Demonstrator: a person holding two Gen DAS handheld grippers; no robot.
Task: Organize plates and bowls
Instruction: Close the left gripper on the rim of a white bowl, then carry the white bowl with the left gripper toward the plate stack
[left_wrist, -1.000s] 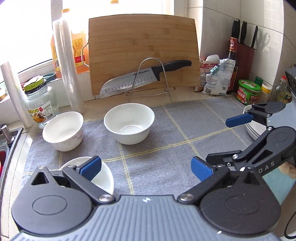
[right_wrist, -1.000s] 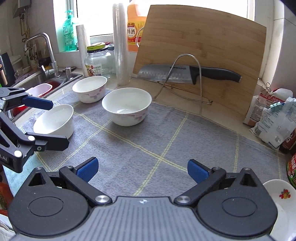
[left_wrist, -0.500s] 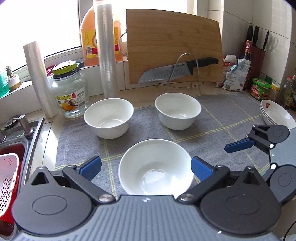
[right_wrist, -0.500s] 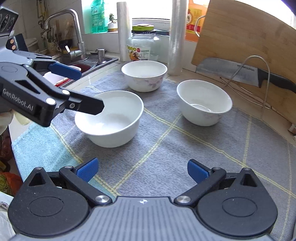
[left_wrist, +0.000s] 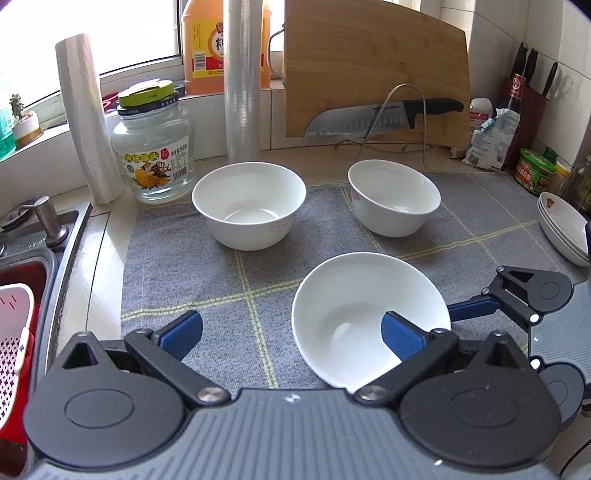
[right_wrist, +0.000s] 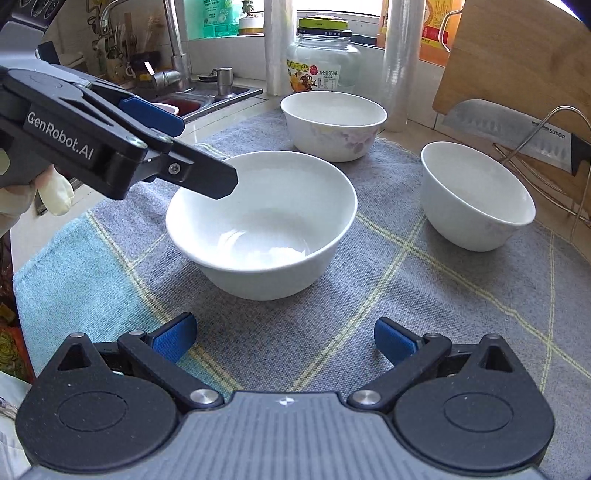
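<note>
Left wrist: plates (left_wrist: 565, 229) cut off.

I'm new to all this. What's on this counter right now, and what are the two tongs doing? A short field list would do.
Setting: kitchen counter by a sink, grey mat
Bowls: three white ones, upright and apart on the mat
Near bowl: empty, left tongs open, one finger over its rim
Floral bowl: at the back, near a glass jar
Third bowl: in front of the knife
Plates: stacked at the mat's right edge
Right tongs: open, empty, above the mat
</note>
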